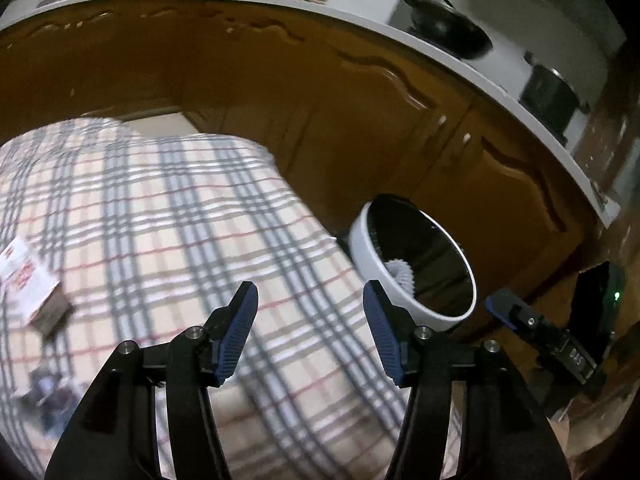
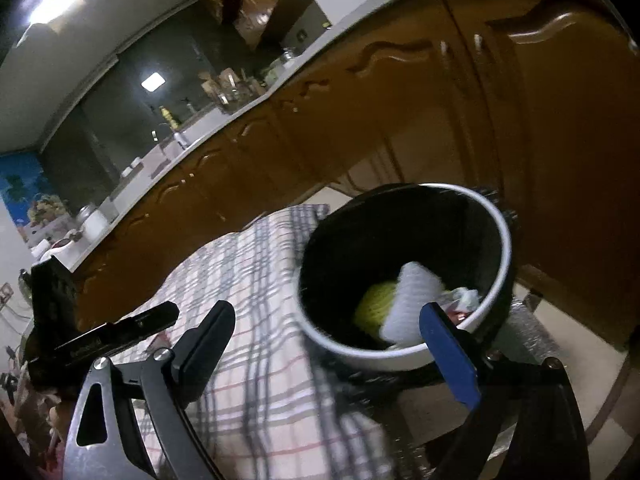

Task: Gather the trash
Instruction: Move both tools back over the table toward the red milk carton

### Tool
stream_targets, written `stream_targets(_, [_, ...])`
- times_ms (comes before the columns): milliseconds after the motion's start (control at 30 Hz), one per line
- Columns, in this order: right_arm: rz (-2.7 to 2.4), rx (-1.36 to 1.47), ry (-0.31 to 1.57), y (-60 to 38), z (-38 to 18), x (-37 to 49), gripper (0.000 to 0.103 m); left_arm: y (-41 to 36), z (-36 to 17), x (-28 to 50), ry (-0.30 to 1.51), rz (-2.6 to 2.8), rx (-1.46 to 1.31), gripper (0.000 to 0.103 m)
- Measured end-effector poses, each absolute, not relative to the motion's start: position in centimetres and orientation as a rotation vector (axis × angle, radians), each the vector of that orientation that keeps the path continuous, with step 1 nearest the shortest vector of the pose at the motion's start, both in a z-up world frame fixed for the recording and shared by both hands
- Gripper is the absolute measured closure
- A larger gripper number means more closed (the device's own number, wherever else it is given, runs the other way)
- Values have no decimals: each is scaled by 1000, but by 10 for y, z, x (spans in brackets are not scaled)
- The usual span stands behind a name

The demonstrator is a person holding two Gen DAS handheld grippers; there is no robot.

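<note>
A white bin [image 1: 362,248] with a black liner stands beside the table, by the cabinets. In the right wrist view the bin [image 2: 404,360] holds a white foam net [image 2: 412,304], a yellow-green net [image 2: 374,304] and a crumpled wrapper [image 2: 466,298]. My right gripper [image 2: 328,316] is open wide and empty, its blue finger right at the bin's near rim. My left gripper [image 1: 310,294] is open over the plaid tablecloth [image 1: 180,220] with nothing between its fingers. A white box with red print [image 1: 28,284] and a dark crumpled piece [image 1: 52,396] lie on the cloth at far left.
Brown wooden cabinet doors [image 1: 280,112] run behind the table and bin under a pale counter. A black wok [image 1: 448,28] and a dark pot [image 1: 552,96] sit on the counter. The table's right edge drops off just left of the bin.
</note>
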State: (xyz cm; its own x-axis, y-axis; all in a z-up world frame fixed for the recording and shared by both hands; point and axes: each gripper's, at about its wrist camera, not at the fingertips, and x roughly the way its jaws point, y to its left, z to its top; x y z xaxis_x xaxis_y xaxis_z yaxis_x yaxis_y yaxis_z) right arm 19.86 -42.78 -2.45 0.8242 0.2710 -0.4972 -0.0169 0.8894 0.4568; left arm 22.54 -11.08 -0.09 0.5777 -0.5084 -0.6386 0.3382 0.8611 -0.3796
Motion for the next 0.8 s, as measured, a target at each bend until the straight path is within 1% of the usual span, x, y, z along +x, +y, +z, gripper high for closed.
stream_targets(600, [306,412,642,-347,-37,190,8,21,-1,196,775,-280,-346,48])
stream_targets(633, [312,406,646,-343,-37,190,8,25,-2,197,779,-271,-351,47])
stream_targets(733, [330,397,654,-333,-39,189,8,40,-8,198,800,-242,-370,40])
stream_targets(800, [345,391,662,-326,-40,190,8,48,-13,202,823,-229,-386,39])
